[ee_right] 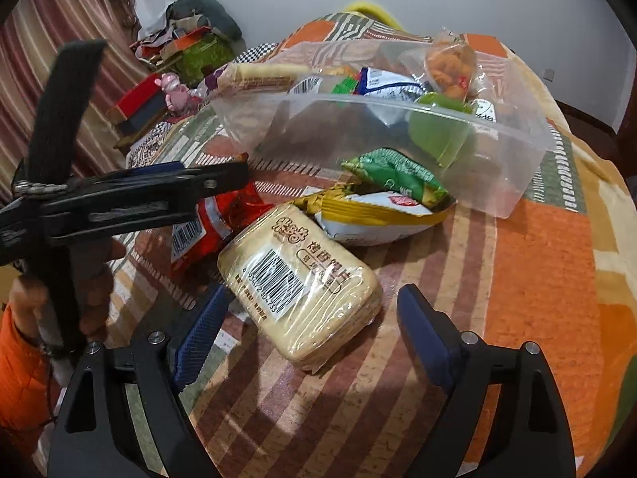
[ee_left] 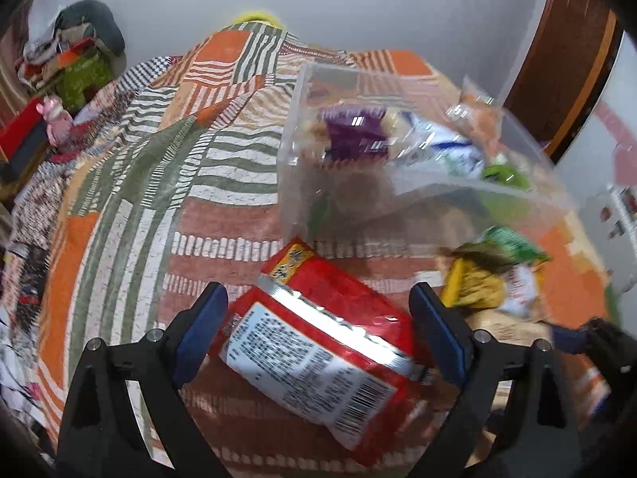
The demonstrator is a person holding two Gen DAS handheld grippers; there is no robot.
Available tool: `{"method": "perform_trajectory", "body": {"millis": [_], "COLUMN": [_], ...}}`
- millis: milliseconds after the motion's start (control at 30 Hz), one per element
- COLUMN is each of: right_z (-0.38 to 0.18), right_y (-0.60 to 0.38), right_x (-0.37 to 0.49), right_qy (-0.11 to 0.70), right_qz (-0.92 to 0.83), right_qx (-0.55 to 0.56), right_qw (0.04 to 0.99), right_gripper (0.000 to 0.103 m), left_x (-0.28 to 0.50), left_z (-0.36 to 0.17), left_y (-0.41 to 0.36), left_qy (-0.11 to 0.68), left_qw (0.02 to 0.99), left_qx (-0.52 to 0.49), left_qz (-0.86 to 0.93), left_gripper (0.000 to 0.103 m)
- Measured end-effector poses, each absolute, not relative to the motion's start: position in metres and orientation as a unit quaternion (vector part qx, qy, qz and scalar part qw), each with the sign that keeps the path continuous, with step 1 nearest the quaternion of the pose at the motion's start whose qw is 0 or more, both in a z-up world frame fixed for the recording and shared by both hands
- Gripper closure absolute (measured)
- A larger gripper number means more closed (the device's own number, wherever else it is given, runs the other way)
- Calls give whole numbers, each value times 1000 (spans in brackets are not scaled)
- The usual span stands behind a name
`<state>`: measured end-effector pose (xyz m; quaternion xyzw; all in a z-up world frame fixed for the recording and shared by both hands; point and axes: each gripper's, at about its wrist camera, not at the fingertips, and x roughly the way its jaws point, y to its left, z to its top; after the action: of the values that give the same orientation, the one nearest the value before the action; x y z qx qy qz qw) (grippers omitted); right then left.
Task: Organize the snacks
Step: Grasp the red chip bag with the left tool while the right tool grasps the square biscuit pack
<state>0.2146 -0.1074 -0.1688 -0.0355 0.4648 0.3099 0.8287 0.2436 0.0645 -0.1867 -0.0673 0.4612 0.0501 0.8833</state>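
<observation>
Left wrist view: the left gripper [ee_left: 318,330] stands wide around the red packet [ee_left: 318,358], pads apart from it, near the bin [ee_left: 458,195]. The right gripper [ee_right: 310,338], also wide, straddles the biscuit pack [ee_right: 302,286] just beside. Slick foil may slip as the pads close, and the two grippers, working so near, could collide.

I saw a red pkt [ee_left: 318,342] w/ white label, beige biscuit pack [ee_right: 302,283], green pouch [ee_right: 394,173] centre frame, orange-green striped quilt [ee_left: 159,183], clear tub [ee_right: 497,151].
</observation>
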Motion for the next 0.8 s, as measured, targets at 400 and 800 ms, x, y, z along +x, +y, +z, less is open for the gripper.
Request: {"method": "perform_trajectory", "body": {"millis": [400,800], "right_z": [-176,-174], "right_y": [-86,-82], "right_x": [221,220], "right_qy": [470,456], "right_qz": [314,316], "right_qx": [-49,-57], "right_qw": [823,830], "right_gripper": [16,21], "left_x": [194,203], "left_z": [-213,-216], "left_y": [113,112], "left_qy": [486,472], "left_qw": [869,877], "left_qx": [-71,-87], "left_qz": [59,28], "left_gripper": [9,35]}}
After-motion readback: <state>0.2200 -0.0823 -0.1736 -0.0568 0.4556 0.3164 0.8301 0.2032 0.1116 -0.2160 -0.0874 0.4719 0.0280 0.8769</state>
